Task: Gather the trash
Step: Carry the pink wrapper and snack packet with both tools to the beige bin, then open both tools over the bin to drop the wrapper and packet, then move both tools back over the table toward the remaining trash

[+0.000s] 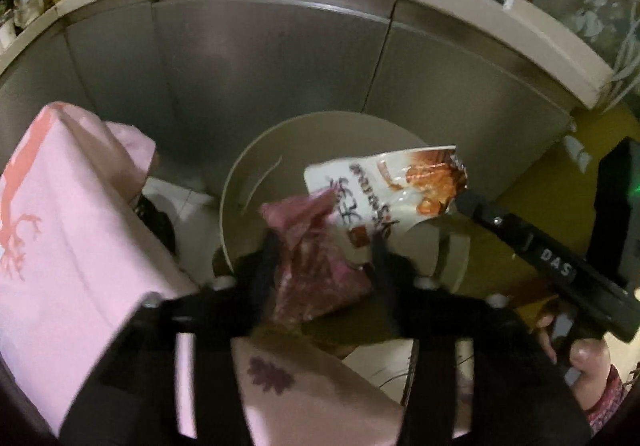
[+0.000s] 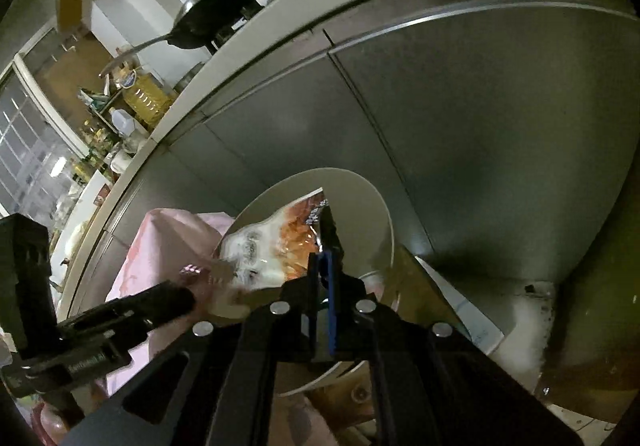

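A round beige trash bin (image 1: 240, 181) stands on the floor before steel cabinet doors. Over its mouth my left gripper (image 1: 324, 246) points steeply down. Its fingers stand apart, with a crumpled pink plastic bag (image 1: 316, 270) loose between them. My right gripper (image 1: 460, 201) reaches in from the right, shut on the corner of a white and orange snack wrapper (image 1: 384, 189), which hangs over the bin. In the right wrist view the same gripper (image 2: 326, 234) pinches the wrapper (image 2: 272, 242) above the bin's rim (image 2: 384, 213).
A large pink bag with a coral print (image 1: 60, 226) stands left of the bin. Steel cabinet doors (image 1: 272, 65) rise behind it under a pale countertop (image 2: 280, 25) with a wok (image 2: 216, 9) and an oil bottle (image 2: 148, 97). A hand (image 1: 584, 362) holds the right gripper.
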A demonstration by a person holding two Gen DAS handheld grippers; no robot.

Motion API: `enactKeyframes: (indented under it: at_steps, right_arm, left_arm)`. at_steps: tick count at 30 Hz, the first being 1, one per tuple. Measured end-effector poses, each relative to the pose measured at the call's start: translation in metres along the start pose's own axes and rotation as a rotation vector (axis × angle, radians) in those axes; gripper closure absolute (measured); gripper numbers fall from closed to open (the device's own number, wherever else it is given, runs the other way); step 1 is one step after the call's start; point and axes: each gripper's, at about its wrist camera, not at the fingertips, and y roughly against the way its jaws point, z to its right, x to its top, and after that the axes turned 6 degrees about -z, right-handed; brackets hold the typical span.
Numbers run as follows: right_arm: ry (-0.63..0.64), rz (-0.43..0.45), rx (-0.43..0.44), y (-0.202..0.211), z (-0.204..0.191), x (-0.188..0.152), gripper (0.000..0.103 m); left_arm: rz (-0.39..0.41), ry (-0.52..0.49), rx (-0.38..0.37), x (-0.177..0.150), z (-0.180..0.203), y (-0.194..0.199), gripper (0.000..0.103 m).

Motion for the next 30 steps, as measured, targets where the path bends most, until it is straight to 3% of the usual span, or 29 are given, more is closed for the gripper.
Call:
enactKeyframes:
  at_steps: [4,6,7,8,16,21,30]
  right_arm:
    - [-0.002,-0.002,0.015,-0.003,-0.002,0.003,0.091]
    - [0.005,-0.002,0.018,-0.002,-0.005,0.002,0.074]
    - [0.006,0.000,0.018,-0.001,-0.007,0.001,0.059]
    - [0.008,0.013,0.017,0.003,-0.010,-0.001,0.054]
    - [0.020,0.052,0.098,0.038,-0.037,-0.017,0.054]
    - [0.030,0.058,0.160,0.063,-0.062,-0.040,0.054]
    - [0.044,0.034,0.221,0.092,-0.101,-0.092,0.054]
  left_arm:
    - [0.008,0.040,-0.013,0.001,-0.006,0.005,0.050]
    - [0.025,0.051,-0.011,-0.002,-0.009,0.015,0.050]
    - [0.031,0.055,-0.008,-0.004,-0.009,0.019,0.050]
    - [0.037,0.061,-0.007,-0.007,-0.010,0.025,0.050]
    - [0.135,0.096,0.044,-0.050,-0.015,0.080,0.050]
    - [0.200,0.105,0.157,-0.097,-0.019,0.119,0.050]
    - [0.253,0.177,0.265,-0.169,-0.042,0.174,0.050]
